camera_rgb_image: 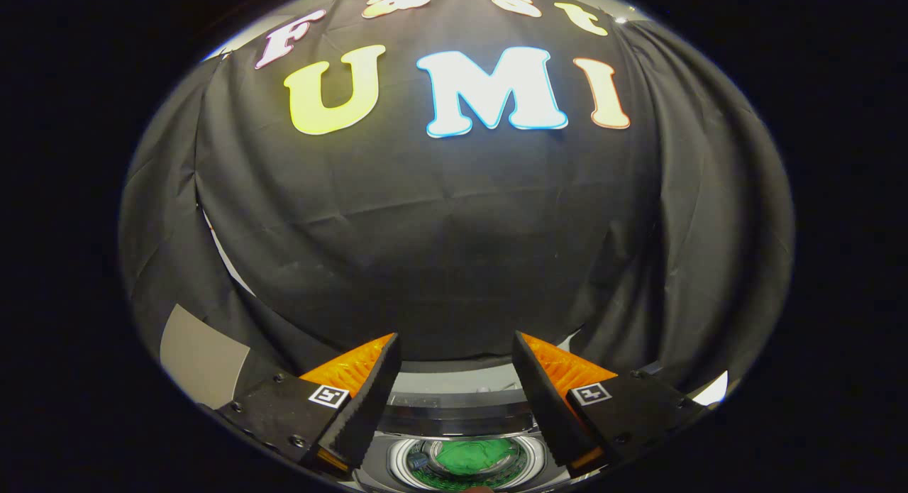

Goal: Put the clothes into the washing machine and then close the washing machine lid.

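You're holding the gripper (454,386) wide open with nothing in it. The green clothes (474,456) are sitting inside the washing machine (461,415) drum, at 6 o'clock between the fingers.

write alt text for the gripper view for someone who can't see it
The gripper hangs open and empty above an open washing machine, whose drum holds a green cloth. Beyond the fingers hangs the booth's black cloth wall.
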